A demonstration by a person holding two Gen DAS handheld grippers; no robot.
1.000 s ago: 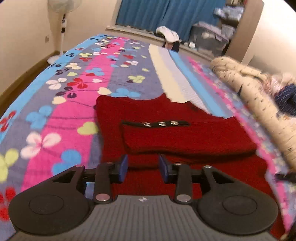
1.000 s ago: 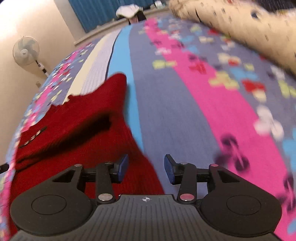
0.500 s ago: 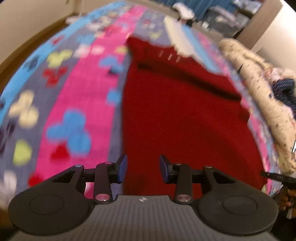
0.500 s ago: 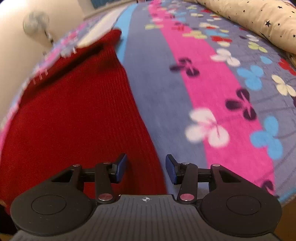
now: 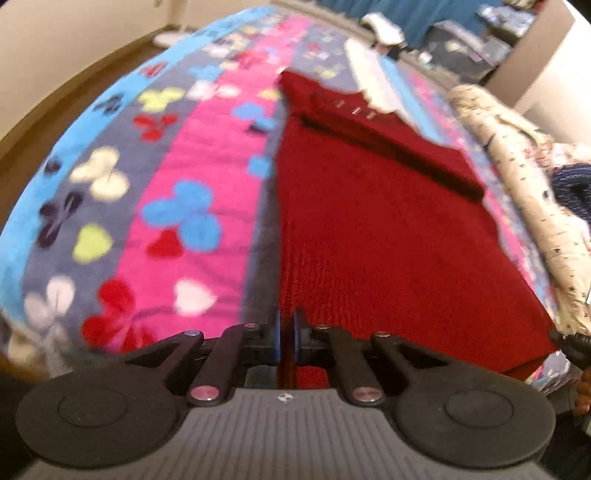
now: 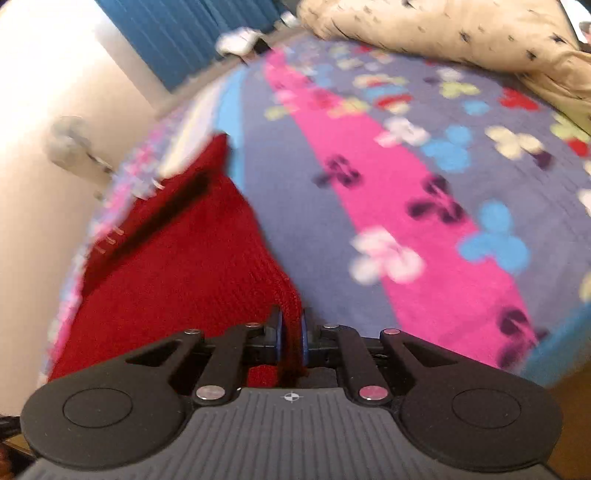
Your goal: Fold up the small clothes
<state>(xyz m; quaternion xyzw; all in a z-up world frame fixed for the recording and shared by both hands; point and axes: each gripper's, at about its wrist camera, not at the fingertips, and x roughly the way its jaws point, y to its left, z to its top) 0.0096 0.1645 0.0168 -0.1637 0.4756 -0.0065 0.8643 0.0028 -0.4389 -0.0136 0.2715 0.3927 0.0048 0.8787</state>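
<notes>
A dark red knitted sweater (image 5: 388,229) lies flat on the flowered bedspread (image 5: 177,206), its sleeves folded across the chest near the far end. In the left wrist view my left gripper (image 5: 287,325) is shut on the sweater's near left hem corner, red knit pinched between the blue pads. In the right wrist view the same sweater (image 6: 177,266) stretches away to the left, and my right gripper (image 6: 291,325) is shut on its near right hem corner, a fold of knit bunched between the fingers.
A cream patterned duvet (image 5: 524,192) is heaped along the right side of the bed, seen also in the right wrist view (image 6: 461,33). Blue curtains (image 6: 177,29) and a standing fan (image 6: 70,144) are beyond the bed. Brown floor (image 5: 55,99) lies left of the bed edge.
Both grippers slid back from the sweater's chest to its near hem, then shut on the two hem corners.
</notes>
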